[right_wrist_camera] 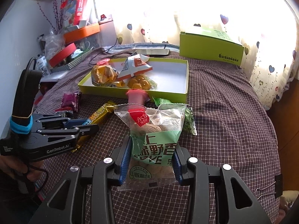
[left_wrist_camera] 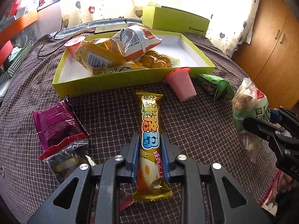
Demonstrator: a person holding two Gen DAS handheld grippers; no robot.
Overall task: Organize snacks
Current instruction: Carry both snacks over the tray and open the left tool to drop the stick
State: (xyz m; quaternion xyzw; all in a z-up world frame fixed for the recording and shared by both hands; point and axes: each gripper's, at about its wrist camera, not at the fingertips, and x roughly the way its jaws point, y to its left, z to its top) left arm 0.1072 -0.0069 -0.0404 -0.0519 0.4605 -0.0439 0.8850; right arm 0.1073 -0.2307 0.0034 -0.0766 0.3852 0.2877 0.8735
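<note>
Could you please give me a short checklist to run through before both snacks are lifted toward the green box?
1. Left gripper shut on the gold snack bar: ok.
2. Right gripper shut on the green cookie bag: ok.
3. Free floor space in the green box: ok, right half bare.
4. Pink cup lying against the box front, in the path: not ok.
5. Bar grip firm enough to lift: cannot tell.

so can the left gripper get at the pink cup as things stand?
Probably not yet: the left gripper is shut on the gold snack bar. The pink cup lies just ahead by the green box, nothing between.
</note>
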